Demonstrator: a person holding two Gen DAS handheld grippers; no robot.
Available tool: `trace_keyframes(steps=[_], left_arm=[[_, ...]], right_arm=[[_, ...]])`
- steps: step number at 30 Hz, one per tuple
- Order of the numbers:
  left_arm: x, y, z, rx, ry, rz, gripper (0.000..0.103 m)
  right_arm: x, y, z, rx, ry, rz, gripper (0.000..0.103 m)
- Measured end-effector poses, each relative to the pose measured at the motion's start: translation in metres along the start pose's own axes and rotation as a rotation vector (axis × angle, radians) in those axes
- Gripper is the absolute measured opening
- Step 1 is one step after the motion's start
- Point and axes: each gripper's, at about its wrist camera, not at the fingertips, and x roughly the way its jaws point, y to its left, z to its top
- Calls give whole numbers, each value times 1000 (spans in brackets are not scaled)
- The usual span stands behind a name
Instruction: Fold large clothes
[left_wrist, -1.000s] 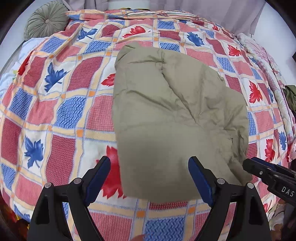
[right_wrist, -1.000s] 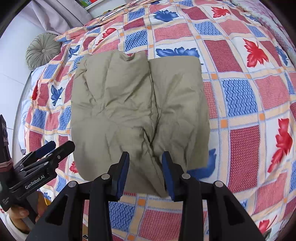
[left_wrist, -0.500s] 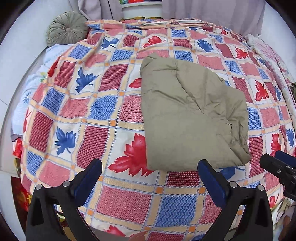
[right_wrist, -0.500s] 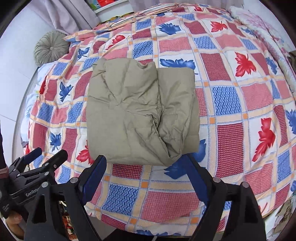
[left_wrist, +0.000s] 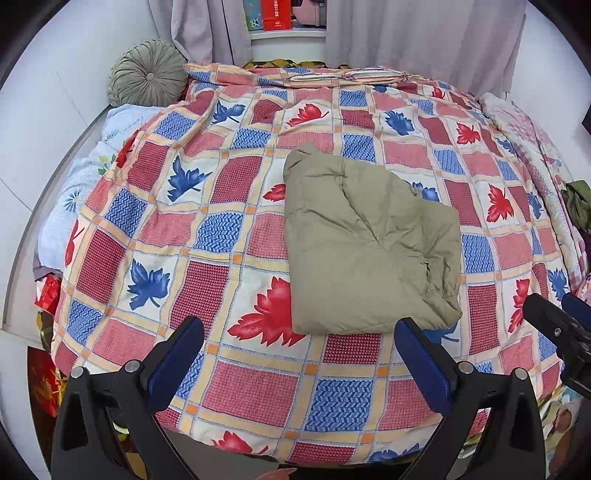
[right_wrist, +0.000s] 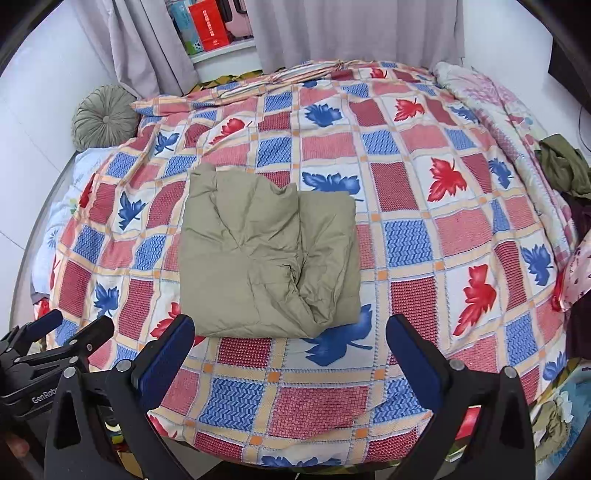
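Observation:
A folded olive-green garment (left_wrist: 369, 251) (right_wrist: 266, 251) lies flat as a rough square on the patchwork leaf-print quilt (left_wrist: 236, 384) (right_wrist: 321, 402). My left gripper (left_wrist: 298, 326) hovers above the garment's near edge, open and holding nothing. My right gripper (right_wrist: 290, 325) hangs over the same near edge; its jaws are opening wide with nothing between them. Each gripper shows in the other's view: the right one (left_wrist: 554, 325) at the right edge, the left one (right_wrist: 55, 332) at the lower left.
A round green cushion (left_wrist: 147, 74) (right_wrist: 105, 118) sits at the bed's far left corner. A dark green garment (right_wrist: 565, 170) and a pink floral blanket (right_wrist: 491, 96) lie along the right side. Grey curtains and a shelf (right_wrist: 221, 48) stand behind the bed.
Both grippers have risen and drawn back from the garment, which now looks smaller. The right gripper's jaws went from narrow at the garment's near fold to wide, letting it go.

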Motion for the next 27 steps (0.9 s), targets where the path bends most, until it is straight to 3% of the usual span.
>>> trace_keyframes(steps=[12,27], left_arm=[[-27,4,2,-18,-34,-7,103],[-31,2,1,-14,-31,-21,103]], right_arm=[[-33,9,6,-18,-56,-4,103],[-37,12,8,-26,-61,-5,103]])
